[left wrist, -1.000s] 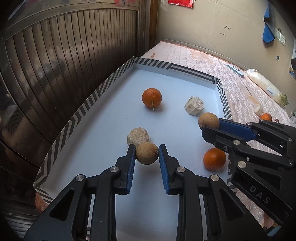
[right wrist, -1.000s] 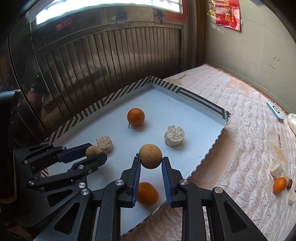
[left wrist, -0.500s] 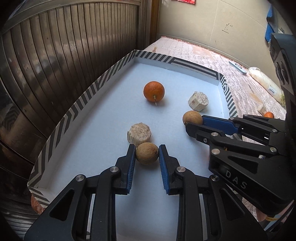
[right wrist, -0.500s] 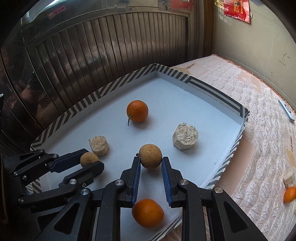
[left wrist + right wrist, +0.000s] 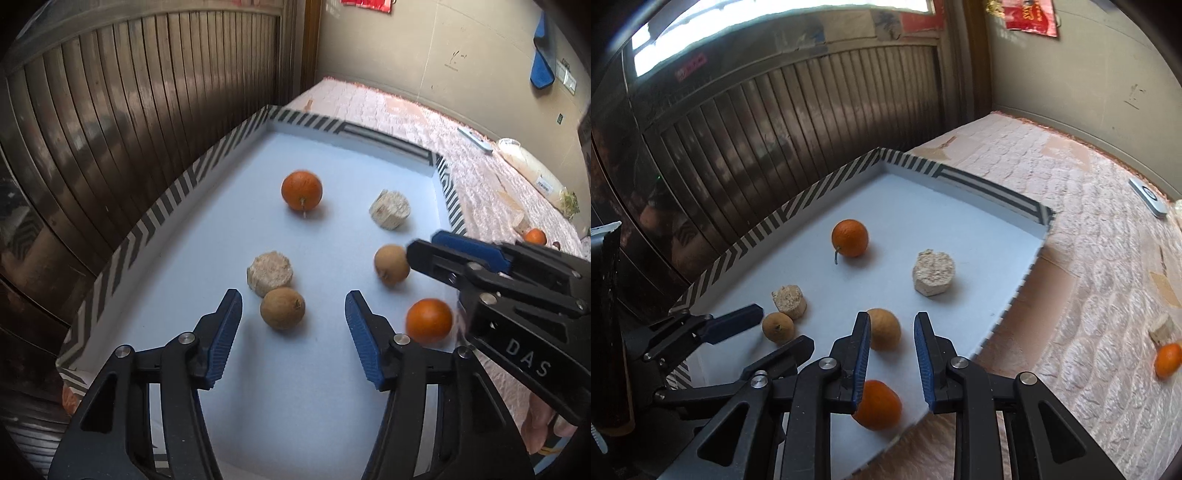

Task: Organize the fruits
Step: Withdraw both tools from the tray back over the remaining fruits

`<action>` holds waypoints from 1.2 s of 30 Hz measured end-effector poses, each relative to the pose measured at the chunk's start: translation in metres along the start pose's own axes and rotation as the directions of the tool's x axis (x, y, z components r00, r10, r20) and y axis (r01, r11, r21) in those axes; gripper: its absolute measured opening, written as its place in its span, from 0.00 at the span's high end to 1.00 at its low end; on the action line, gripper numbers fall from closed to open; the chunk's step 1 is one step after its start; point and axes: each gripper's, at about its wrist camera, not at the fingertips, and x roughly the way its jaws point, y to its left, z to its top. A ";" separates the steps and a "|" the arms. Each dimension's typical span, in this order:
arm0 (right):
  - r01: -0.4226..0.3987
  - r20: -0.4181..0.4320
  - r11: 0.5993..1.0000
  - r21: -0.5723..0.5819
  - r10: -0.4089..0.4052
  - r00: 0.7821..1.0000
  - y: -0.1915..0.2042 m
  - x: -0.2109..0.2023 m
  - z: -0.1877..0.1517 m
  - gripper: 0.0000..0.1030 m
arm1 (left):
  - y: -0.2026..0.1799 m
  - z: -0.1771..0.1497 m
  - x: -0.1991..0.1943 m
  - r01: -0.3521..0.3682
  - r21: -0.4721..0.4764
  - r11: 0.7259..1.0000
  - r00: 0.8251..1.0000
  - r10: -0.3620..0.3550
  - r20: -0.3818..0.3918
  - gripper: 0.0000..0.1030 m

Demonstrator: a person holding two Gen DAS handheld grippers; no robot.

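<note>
A white tray (image 5: 207, 173) with a striped rim holds fruit. My left gripper (image 5: 293, 308) is open, its jaws wide on either side of a brown round fruit (image 5: 282, 308) that lies on the tray. My right gripper (image 5: 891, 332) is open, with a second brown fruit (image 5: 886, 330) resting on the tray between its fingers, close to the left one. That fruit shows in the left wrist view (image 5: 390, 264) too. Two oranges (image 5: 301, 189) (image 5: 429, 320) and two beige lumps (image 5: 271, 273) (image 5: 389, 209) also lie in the tray.
The tray sits on a pink quilted mattress (image 5: 1100, 258), beside a dark slatted wall (image 5: 775, 122). On the mattress to the right lie another orange (image 5: 1168, 360), a small beige lump (image 5: 1161, 328) and a remote (image 5: 1148, 195).
Both grippers have opened and let go of their brown fruits, which now rest on the tray. Both have drawn back a little.
</note>
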 end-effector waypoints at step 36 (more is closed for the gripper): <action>0.267 0.073 0.917 0.298 -0.301 0.951 -0.169 -0.146 -0.089 0.74 | -0.208 0.031 -0.018 0.199 0.262 0.944 0.977 -0.211 0.018 0.43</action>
